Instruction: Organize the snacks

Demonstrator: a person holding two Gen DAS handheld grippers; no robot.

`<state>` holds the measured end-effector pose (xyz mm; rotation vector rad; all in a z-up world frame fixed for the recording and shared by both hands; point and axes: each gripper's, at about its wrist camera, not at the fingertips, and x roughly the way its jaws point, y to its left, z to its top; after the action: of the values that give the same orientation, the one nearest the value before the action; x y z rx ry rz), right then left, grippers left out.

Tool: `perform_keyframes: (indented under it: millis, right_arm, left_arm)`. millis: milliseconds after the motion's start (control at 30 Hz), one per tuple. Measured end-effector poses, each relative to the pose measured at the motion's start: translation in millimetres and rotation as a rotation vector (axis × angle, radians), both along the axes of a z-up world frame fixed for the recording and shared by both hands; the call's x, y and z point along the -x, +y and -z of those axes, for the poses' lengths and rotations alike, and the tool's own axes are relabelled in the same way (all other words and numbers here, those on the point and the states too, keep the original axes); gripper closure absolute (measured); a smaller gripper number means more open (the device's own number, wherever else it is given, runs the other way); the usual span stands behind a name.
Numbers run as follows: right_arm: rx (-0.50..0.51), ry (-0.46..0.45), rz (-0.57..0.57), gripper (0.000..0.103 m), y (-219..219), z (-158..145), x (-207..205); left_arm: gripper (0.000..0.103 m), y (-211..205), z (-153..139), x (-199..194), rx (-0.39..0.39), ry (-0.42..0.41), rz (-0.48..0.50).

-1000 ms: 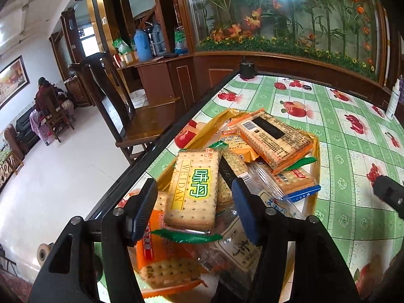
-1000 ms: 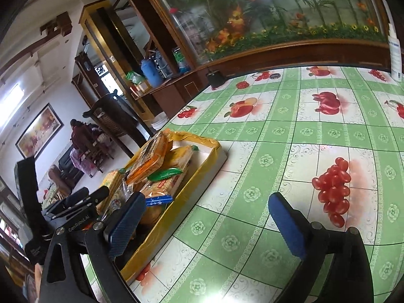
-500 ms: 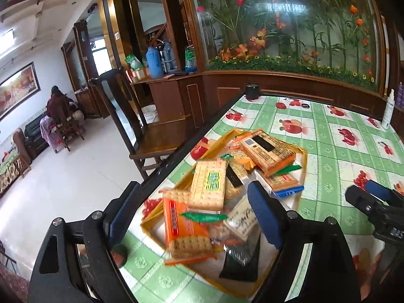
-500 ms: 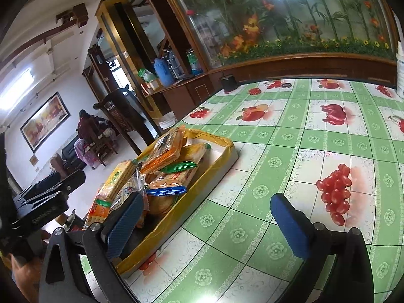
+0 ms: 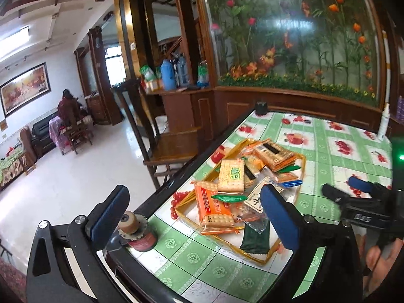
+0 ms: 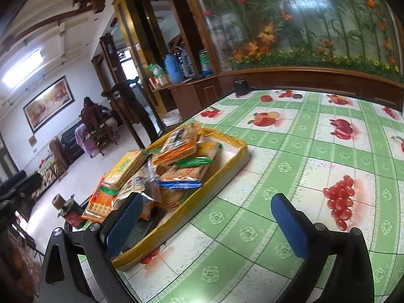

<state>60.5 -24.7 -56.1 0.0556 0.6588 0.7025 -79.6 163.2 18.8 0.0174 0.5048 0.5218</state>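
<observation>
A yellow-rimmed tray [image 5: 301, 174] [image 6: 240, 149] on the green fruit-print table holds a heap of snack packs. Among them are a yellow-green cracker pack [image 5: 231, 175] [image 6: 123, 165], an orange cracker pack [image 5: 214, 208], a blue-ended pack [image 6: 181, 176] and a dark green packet [image 5: 255, 240]. My left gripper [image 5: 194, 217] is open and empty, held back over the table's near-left corner, short of the tray. My right gripper [image 6: 204, 224] is open and empty, low over the table beside the tray's near right side; it also shows in the left wrist view [image 5: 353, 194].
A tape dispenser with a red roll [image 5: 136, 232] [image 6: 68, 209] stands at the table's near-left corner. A small black cup [image 5: 261, 108] [image 6: 241, 87] sits at the far edge, a white bottle [image 5: 383, 126] at far right. A wooden chair [image 5: 166, 146] stands left of the table.
My left gripper has pulled back and up from the snack heap, so the whole tray and the table corner now show. The right gripper has shifted only slightly.
</observation>
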Motion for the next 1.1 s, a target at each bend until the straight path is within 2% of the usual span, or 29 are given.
perform_keyframes:
  millis: [100, 467, 900, 1100]
  right_arm:
    - [0.014, -0.018, -0.026, 0.001, 7.0, -0.1, 6.5]
    - [0.027, -0.037, -0.061, 0.001, 15.4, -1.2, 15.3]
    - [0.037, -0.068, -0.093, 0.001, 22.8, -3.7, 22.3]
    - [0.062, -0.097, -0.120, 0.001, 31.6, -4.1, 30.2]
  left_arm:
    - [0.000, -1.4, -4.2, 6.0, -0.004, -0.007, 0.012]
    - [0.000, 1.5, -9.7, 20.2, 0.089, -0.025, 0.054]
    - [0.000, 4.0, -10.1, 29.1, 0.076, -0.075, 0.057]
    - [0.000, 8.2, -10.1, 31.6, 0.103, -0.077, 0.059]
